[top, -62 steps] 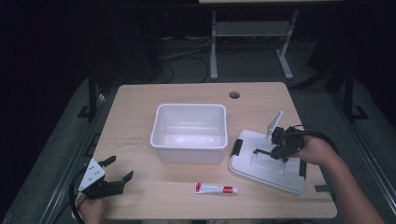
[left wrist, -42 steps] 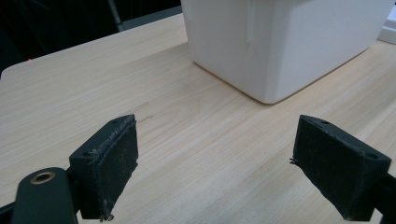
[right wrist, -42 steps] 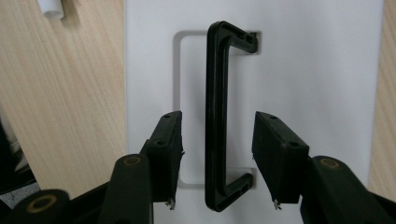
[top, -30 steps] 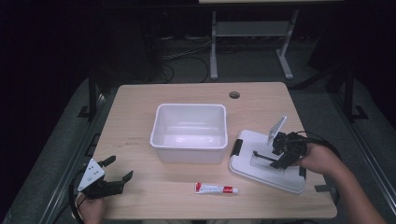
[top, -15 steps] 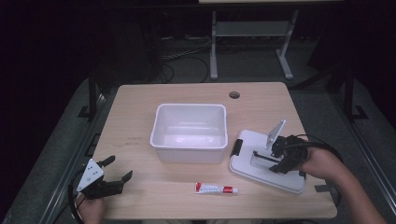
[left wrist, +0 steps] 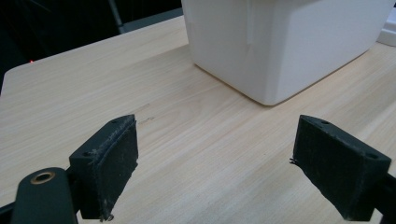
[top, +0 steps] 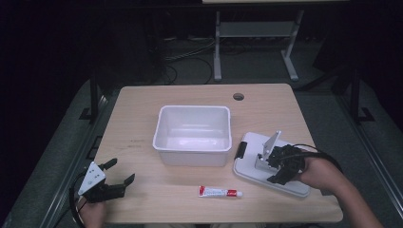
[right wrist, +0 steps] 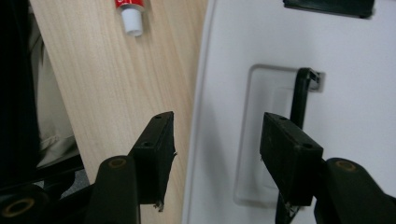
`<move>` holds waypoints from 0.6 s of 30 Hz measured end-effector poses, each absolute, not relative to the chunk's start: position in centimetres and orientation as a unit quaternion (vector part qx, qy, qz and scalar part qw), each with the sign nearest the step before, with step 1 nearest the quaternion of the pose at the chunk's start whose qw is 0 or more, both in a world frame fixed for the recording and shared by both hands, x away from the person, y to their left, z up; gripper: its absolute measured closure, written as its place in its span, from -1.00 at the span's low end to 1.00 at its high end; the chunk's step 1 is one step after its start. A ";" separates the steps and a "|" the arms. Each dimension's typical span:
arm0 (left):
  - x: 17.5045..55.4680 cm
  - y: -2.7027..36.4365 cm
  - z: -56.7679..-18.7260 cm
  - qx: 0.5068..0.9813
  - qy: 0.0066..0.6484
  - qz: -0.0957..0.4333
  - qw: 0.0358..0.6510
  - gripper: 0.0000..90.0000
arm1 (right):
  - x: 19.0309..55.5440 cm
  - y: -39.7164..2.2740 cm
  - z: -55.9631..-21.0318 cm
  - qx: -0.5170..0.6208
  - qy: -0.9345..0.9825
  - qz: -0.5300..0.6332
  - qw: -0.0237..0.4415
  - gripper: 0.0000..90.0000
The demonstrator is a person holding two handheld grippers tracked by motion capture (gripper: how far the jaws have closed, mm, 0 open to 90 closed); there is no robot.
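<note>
Nearest the person's edge of the tabletop (top: 142,123), the left hand-held gripper (top: 117,172) rested low at the near left corner with its jaws spread wide and nothing between them; its own view showed bare wood between the pads and the white tub's corner ahead, so it appeared parked clear of the work. Just right of centre along the same near edge lay a red-and-white tube (top: 220,192), flat on its side, cap toward the right, well apart from both tools and untouched. At the near right, the right hand-held gripper (top: 274,169) hovered over the white lid (top: 252,168), which lay flat on the tabletop beside the tub (top: 192,135) rather than on it. Its jaws stood partly open and gripped nothing: in the right gripper view one pad hung over the wood just off the lid's edge, the other over the lid's recessed panel beside a thin black handle bar (right wrist: 300,95). That straddle suggested, as a judgement, a line-up either on the lid's rim or on the handle; which could not be settled. A black latch (top: 241,150) sat on the lid's end facing the tub. Farther back, the tub stood upright and empty at mid-table, open mouth up, presumably awaiting contents or the lid. Beyond it a round cable hole (top: 238,96) marked the far edge.
</note>
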State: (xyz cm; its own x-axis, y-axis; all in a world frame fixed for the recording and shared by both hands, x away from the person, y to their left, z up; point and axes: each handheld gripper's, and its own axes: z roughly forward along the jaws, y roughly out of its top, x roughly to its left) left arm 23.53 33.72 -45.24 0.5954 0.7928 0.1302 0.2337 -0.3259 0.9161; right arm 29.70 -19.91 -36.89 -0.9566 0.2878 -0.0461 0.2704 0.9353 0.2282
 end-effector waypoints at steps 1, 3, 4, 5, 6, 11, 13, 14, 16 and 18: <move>23.5 33.7 -45.2 0.758 0.338 0.296 0.472 -0.70 | 29.6 -19.8 -36.9 0.139 0.983 0.110 0.039 -0.02; 23.5 33.7 -45.2 0.758 0.338 0.296 0.472 -0.70 | 29.3 -19.5 -37.0 0.134 0.984 0.110 0.039 -0.02; 23.5 33.7 -45.2 0.758 0.338 0.296 0.472 -0.70 | 29.1 -19.3 -37.0 0.131 0.984 0.111 0.039 -0.02; 23.5 33.7 -45.2 0.758 0.338 0.296 0.472 -0.70 | 29.0 -19.2 -37.1 0.128 0.985 0.112 0.040 -0.02; 23.5 33.7 -45.2 0.758 0.338 0.296 0.472 -0.70 | 28.9 -19.1 -37.1 0.125 0.985 0.112 0.040 -0.03; 23.5 33.7 -45.2 0.758 0.338 0.296 0.472 -0.70 | 28.3 -18.2 -37.4 0.112 0.986 0.113 0.041 -0.04; 23.5 33.7 -45.2 0.759 0.339 0.296 0.472 -0.70 | 28.0 -17.9 -37.6 0.104 0.987 0.114 0.042 -0.05; 23.5 33.7 -45.2 0.758 0.339 0.296 0.472 -0.70 | 27.9 -17.7 -37.7 0.103 0.987 0.113 0.040 -0.05; 23.5 33.7 -45.2 0.758 0.339 0.296 0.472 -0.70 | 27.7 -17.3 -37.9 0.097 0.988 0.113 0.039 -0.05; 23.5 33.7 -45.2 0.758 0.339 0.296 0.472 -0.70 | 27.6 -16.9 -38.1 0.093 0.989 0.113 0.036 -0.05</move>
